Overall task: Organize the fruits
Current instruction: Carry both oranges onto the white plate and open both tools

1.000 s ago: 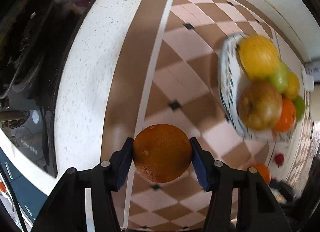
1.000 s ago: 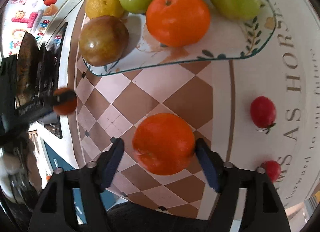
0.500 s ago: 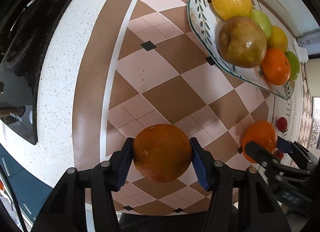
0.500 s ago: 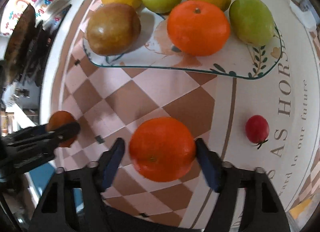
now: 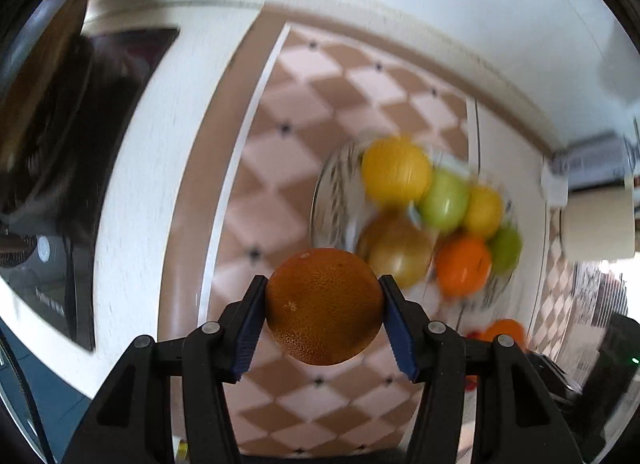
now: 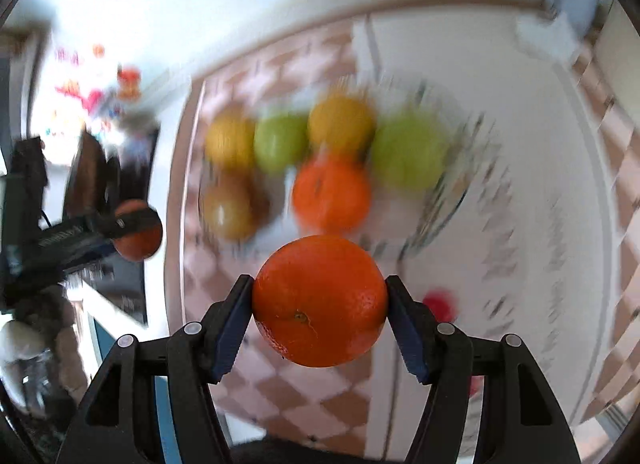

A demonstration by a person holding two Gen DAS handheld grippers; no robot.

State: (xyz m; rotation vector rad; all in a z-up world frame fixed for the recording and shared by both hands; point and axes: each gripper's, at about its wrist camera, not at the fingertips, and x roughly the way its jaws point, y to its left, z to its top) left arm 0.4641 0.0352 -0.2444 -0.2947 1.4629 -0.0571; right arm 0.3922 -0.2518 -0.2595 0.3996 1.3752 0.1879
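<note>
In the left wrist view, the left gripper (image 5: 323,318) is clamping a dull, brownish, pitted orange (image 5: 324,306) at lower centre, carrying it above the checked counter (image 5: 280,167), with the patterned plate (image 5: 332,199) of six fruits sitting blurred at centre right. In the right wrist view, the right gripper (image 6: 319,314), whose jaws have just been closing, is pressing both pads on a bright, glossy orange (image 6: 319,300) at lower centre. Judging by this, most fruit is already plated, while both oranges and a small red fruit (image 6: 438,306) at lower right on the counter are still waiting.
</note>
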